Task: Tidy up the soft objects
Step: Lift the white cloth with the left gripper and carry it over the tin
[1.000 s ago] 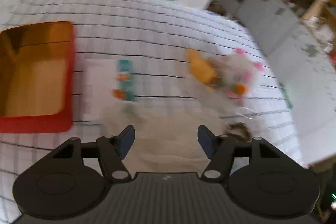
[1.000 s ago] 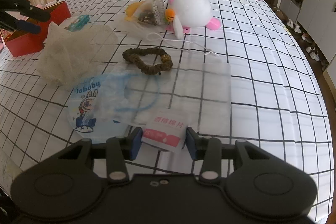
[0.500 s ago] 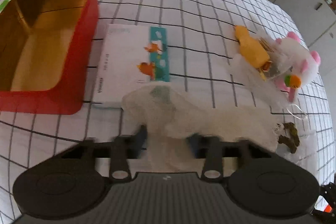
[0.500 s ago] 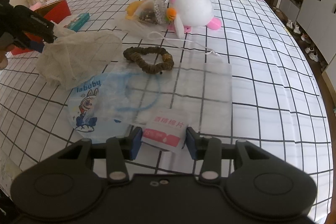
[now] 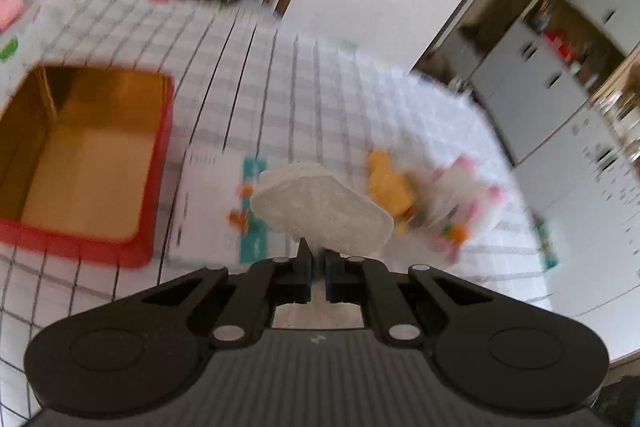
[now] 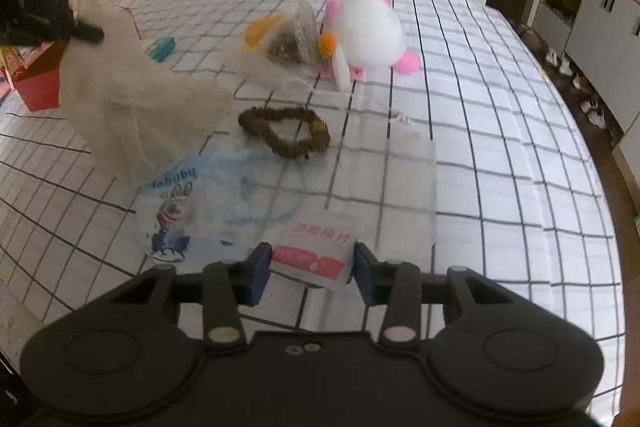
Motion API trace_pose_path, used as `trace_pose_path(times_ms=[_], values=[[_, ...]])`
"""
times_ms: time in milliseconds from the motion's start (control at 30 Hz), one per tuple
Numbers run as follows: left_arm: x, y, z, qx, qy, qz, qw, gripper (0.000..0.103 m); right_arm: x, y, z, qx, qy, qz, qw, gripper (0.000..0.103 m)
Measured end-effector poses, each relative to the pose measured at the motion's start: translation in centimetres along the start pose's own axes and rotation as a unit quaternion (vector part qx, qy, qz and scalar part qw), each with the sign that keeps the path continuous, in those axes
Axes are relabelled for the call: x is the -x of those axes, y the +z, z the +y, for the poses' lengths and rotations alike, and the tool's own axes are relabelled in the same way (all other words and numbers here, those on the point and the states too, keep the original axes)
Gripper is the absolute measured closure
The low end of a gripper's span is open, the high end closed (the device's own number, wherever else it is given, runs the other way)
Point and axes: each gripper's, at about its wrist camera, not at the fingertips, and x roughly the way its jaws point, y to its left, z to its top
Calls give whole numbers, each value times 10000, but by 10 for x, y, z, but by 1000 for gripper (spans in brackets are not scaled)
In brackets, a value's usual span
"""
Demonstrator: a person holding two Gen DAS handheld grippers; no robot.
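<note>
My left fingers (image 5: 316, 269) are pinched together on a fold of the beige mesh bag (image 5: 320, 215), which bunches up just ahead of the tips. From my right side the same bag (image 6: 132, 99) hangs below the left fingers (image 6: 86, 35), its lower end trailing on the bench (image 6: 500, 155). I judge it almost weightless and quite limp: it drapes, sags and will swing, so it can catch on the brown hair tie (image 6: 286, 131) lying just beside its trailing end. The weave is thin, so a small pinch could slip; a thicker gathered fold near the top edge seems the safer hold. The red box (image 5: 80, 163) stands open ahead and to the left of my left fingers, a likely place for it.

My right fingers (image 6: 310, 269) stand partly apart on either side of a small white and pink wipe packet (image 6: 316, 253) that lies flat on a clear plastic sheet (image 6: 400, 179); I cannot tell whether the pads press on it. The packet looks thin, light and slick, best taken across its short edges. Farther ahead lie a white and pink plush toy (image 6: 368, 31), a yellow soft toy (image 6: 260, 31) and a printed blue pouch (image 6: 176, 211), all soft and light to my eye.
</note>
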Motion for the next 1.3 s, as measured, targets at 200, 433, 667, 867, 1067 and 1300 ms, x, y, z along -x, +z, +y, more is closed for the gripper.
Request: trace_pose_path(times_ms=[200,433,667,867,1067,1300], values=[[58,32,-11,-170,-310,-549,9979,98,19,11,1,26,91,-127,9999,61],[102,69,-3,-455,-191,-937,9944,98,35,36,19,173,229,-239,9993,61],[113,98,34,-767,251,-1023,9915,98,35,76,67,488,477,-251,9974,61],[115,118,68,-877,387,-1057,9898,98,28,121,125,752,828,-337,9931,61],[108,136,95,-1077,470,-1021,9878,98,8,158,191,1167,939,-459,9876,61],[63,141,128,-1244,491,-465,9899,98,-36,197,263,1489,962,-418,9833,61]])
